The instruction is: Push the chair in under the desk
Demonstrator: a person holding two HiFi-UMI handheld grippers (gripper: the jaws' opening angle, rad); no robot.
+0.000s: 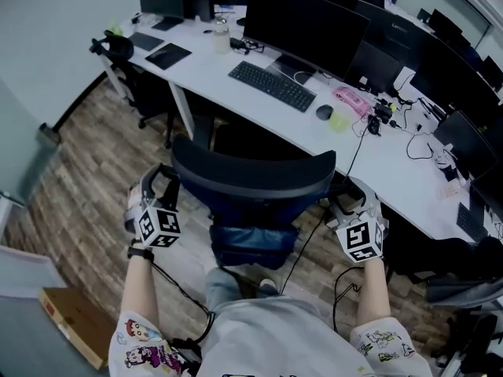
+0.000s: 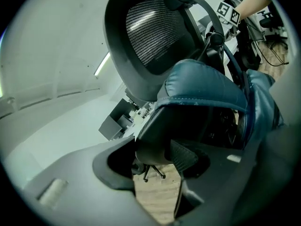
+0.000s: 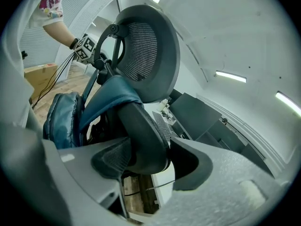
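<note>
Black mesh chair [image 1: 251, 181] stands just before the worktop [image 1: 236, 104], seat and wheels hidden from us beneath its backrest and a blue jacket [image 1: 253, 243]. Our left claw [image 1: 159, 181] and right claw [image 1: 343, 203] each pinch that backrest's rim.

Head camera looks steeply down; both handheld cameras closely face the chair [image 1: 251, 175].

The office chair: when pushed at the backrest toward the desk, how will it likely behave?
The chair probably glides readily over the smooth wood floor, though its base is hidden. The mesh backrest may flex when pushed.
</note>
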